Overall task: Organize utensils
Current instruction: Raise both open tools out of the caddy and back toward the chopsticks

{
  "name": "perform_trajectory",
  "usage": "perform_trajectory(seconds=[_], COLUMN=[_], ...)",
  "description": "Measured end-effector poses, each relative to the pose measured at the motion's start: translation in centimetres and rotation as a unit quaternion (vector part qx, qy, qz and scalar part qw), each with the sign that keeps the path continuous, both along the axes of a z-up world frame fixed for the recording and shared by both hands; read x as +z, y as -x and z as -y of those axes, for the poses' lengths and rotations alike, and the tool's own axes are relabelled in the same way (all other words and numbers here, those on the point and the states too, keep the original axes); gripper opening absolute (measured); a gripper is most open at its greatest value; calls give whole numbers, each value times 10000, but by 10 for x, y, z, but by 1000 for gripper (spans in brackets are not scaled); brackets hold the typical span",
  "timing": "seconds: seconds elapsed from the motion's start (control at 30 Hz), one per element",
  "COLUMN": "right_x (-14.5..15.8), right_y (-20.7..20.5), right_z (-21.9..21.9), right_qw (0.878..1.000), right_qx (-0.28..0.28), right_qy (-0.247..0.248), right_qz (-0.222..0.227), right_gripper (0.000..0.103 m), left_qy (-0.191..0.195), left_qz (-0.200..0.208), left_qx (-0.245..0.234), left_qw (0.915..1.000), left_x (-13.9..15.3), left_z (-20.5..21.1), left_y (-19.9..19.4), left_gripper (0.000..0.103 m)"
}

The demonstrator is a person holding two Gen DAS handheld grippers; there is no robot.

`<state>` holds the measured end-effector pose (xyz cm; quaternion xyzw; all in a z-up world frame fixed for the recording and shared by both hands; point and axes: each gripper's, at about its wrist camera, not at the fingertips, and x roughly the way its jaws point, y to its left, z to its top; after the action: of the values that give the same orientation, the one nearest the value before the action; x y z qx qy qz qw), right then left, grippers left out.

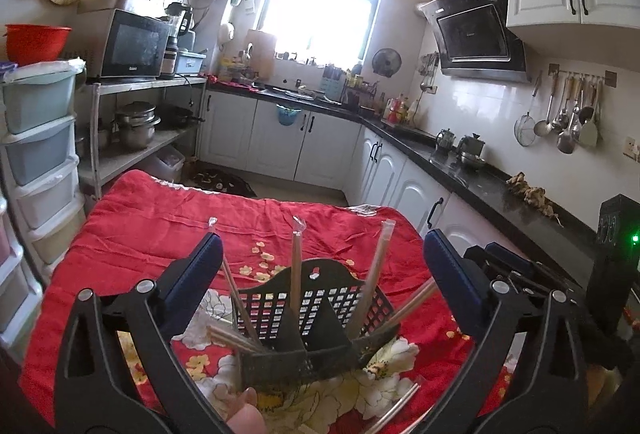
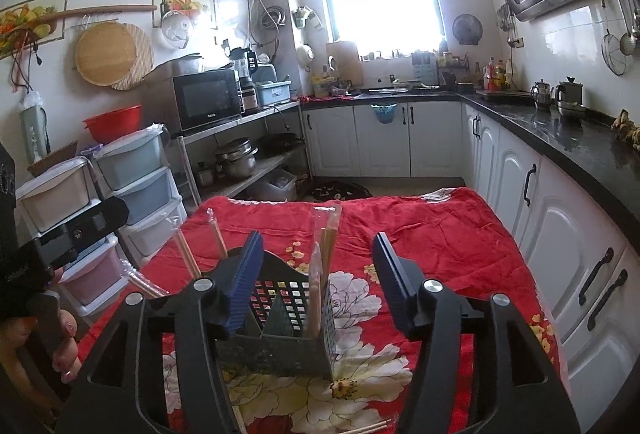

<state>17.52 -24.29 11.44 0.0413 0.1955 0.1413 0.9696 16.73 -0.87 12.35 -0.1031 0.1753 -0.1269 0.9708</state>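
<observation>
From my left wrist, my left tool (image 1: 322, 258) stands wide, gripping nothing; the black utensil basket (image 1: 316, 322) sits between its fingers on the red floral tabletop (image 1: 160, 230), wrapped chopsticks (image 1: 295, 274) upright inside. From my right wrist, my right tool (image 2: 316, 266) is parted, empty, with the basket just beyond, more chopsticks lying beside it.

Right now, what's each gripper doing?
Left gripper: open, holding nothing; the black utensil holder sits between its fingers.
Right gripper: open, holding nothing.
</observation>
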Motion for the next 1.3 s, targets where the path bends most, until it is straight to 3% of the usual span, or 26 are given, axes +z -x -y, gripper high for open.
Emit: perform_trajectory(seconds=[1.3], right_x=[-25], right_y=[47], right_z=[1], right_qw=[9994], right_qx=[122], right_qy=[48], right_qz=[-323], right_gripper=[59], left_qy=[22], left_qz=[-292], left_qx=[81], left_qw=[9995], left_x=[-35], left_z=[-7], left_y=[45], left_gripper=[92])
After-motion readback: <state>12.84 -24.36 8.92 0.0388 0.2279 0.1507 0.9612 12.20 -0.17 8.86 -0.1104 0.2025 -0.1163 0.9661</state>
